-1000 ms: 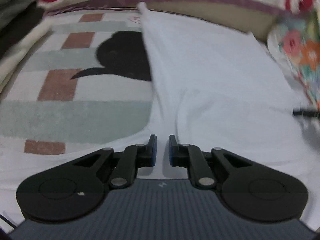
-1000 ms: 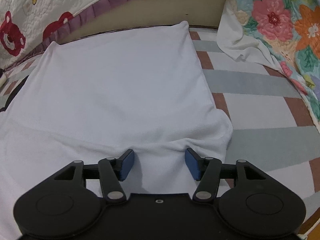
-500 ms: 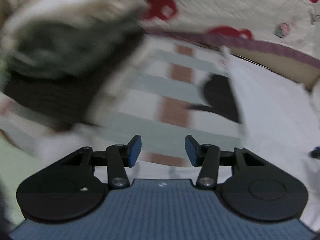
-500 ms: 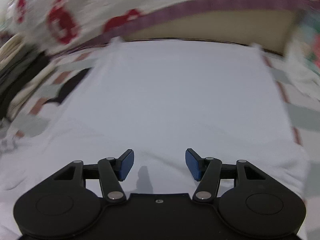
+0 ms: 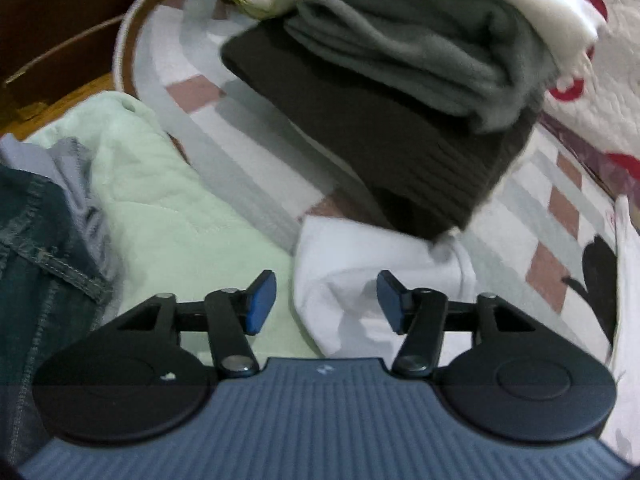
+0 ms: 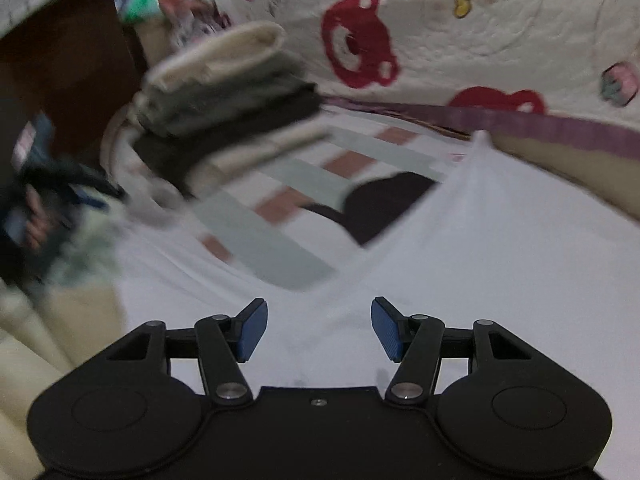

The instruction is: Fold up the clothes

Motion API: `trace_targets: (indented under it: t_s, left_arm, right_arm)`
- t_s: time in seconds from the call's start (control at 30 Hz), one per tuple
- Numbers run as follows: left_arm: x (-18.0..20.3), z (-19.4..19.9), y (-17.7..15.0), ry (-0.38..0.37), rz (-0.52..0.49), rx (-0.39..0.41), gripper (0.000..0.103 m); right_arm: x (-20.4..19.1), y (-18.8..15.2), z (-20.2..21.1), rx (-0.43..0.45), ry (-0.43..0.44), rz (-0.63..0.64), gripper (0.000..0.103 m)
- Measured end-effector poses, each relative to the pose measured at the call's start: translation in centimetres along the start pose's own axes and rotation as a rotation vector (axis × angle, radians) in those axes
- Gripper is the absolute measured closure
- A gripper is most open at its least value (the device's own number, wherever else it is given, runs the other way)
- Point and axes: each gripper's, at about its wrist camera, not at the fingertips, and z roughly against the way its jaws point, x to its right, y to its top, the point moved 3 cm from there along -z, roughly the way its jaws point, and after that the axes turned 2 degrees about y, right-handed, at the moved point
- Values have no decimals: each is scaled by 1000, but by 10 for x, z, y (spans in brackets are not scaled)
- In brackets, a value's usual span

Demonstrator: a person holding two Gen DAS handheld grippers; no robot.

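1. Left gripper: fingers spread wide, holding nothing. They hover over a bunched end of the white garment, which lies partly between them.
2. Right gripper: fingers spread wide, empty, poised above the flat white garment.
3. The white garment is spread on the bed's checked sheet; one edge runs diagonally past a dark print on the sheet.
4. Beside the left gripper lies a pale green quilted cloth, with denim at the far left.
5. Beyond the left gripper stands a stack of folded clothes: dark brown at the bottom, grey above, cream on top. The right wrist view shows the same stack, blurred.
6. A bear-print quilt lies behind the garment.
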Motion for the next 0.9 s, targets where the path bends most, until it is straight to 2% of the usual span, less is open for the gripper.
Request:
trace_targets:
  t_s: [0.1, 0.2, 0.37, 0.47, 0.53, 0.57, 0.6, 0.63, 0.67, 0.7, 0.77, 0.83, 0.9]
  left_arm:
    - [4, -8, -6, -8, 9, -47, 44]
    - [1, -15, -10, -10, 62, -65, 43]
    - [-5, -22, -12, -44, 169, -69, 44]
    - [-8, -26, -13, -65, 233, -71, 43]
    - [-10, -29, -14, -78, 271, -71, 45]
    - [-9, -29, -14, -82, 273, -65, 49]
    - [-8, -29, -15, -84, 277, -53, 62]
    - [-6, -29, -15, -78, 280, -42, 71]
    - [-5, -30, -16, -72, 283, -31, 87]
    - [-3, -30, -17, -69, 285, -21, 94]
    - [5, -31, -19, -74, 273, -6, 99]
    - [22, -22, -18, -71, 205, 40, 100]
    - [48, 3, -17, -29, 35, 127, 100]
  right_arm:
    - [-8, 4, -6, -46, 60, -41, 40]
    - [-22, -3, -17, -152, 110, -56, 40]
    - [-34, -29, -27, -314, 185, -214, 40]
    - [-42, -39, -25, -346, 211, -198, 40]
    - [-47, -43, -23, -363, 268, -205, 40]
    - [-50, -45, -23, -379, 303, -205, 40]
    - [-53, -47, -24, -396, 321, -195, 40]
    - [-58, -50, -26, -409, 322, -173, 39]
    - [-62, -52, -27, -415, 317, -156, 38]
    - [-64, -53, -27, -416, 316, -151, 38]
    - [-63, -55, -26, -413, 324, -166, 38]
    - [-60, -56, -24, -407, 337, -193, 38]
    - [-60, -57, -23, -402, 347, -213, 38]
